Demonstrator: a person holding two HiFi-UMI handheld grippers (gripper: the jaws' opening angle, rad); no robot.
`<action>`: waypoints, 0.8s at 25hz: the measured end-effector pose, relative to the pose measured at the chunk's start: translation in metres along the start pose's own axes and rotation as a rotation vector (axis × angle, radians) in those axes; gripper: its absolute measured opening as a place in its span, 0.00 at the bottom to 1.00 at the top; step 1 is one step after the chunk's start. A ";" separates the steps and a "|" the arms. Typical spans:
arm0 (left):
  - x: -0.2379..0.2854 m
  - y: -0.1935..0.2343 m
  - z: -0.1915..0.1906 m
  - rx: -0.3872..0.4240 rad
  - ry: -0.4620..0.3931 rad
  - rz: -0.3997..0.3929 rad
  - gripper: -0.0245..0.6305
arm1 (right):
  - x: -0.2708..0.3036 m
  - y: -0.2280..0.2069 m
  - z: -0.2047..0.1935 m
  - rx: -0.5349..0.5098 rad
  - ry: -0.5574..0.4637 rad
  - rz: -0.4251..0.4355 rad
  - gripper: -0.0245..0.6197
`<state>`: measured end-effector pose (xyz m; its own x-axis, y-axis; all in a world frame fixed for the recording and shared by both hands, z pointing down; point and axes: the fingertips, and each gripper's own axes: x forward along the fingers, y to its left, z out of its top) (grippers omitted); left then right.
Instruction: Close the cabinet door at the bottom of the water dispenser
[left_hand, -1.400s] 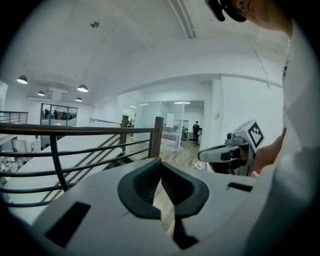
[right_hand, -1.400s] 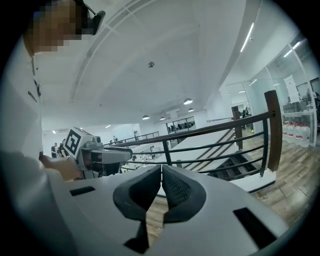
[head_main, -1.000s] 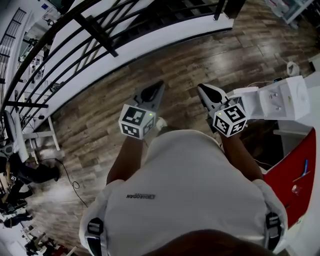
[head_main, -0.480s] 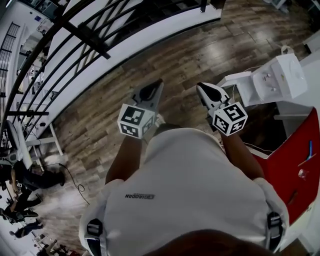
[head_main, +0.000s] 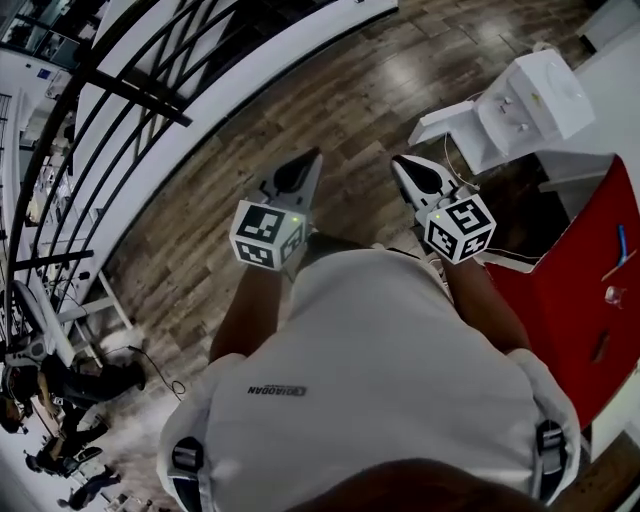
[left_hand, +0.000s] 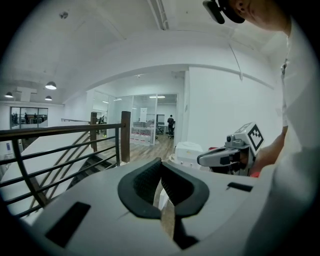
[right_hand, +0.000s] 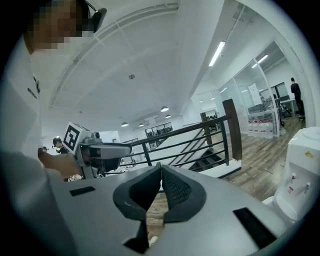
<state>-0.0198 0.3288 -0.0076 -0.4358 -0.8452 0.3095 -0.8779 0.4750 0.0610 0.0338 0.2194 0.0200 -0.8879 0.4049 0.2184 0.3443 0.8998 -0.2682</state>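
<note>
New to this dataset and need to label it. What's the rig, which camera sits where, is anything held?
There is no robot. A person in a white shirt carries a hand-held claw in each hand. The cube with square markers on each is part of it.

The head view looks steeply down from the person's head onto a wooden floor. The other two pictures come from cameras riding on the claws, looking along their jaws.

The left claw and right claw are both shut and empty.

There is no table. Ahead on the right stands a white water dispenser. The white panel jutting out beside it looks like its open cabinet door. A black railing runs on the left.
</note>
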 end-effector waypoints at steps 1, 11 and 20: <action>0.003 -0.005 0.000 0.002 0.003 -0.010 0.03 | -0.006 -0.003 -0.001 0.004 -0.003 -0.012 0.07; 0.029 -0.051 0.006 0.057 0.027 -0.111 0.03 | -0.069 -0.031 -0.008 0.043 -0.061 -0.153 0.07; 0.059 -0.089 0.014 0.123 0.060 -0.235 0.03 | -0.115 -0.056 -0.016 0.101 -0.123 -0.292 0.07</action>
<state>0.0300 0.2337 -0.0080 -0.2078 -0.9111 0.3560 -0.9727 0.2310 0.0235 0.1213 0.1254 0.0249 -0.9769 0.1041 0.1866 0.0434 0.9518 -0.3036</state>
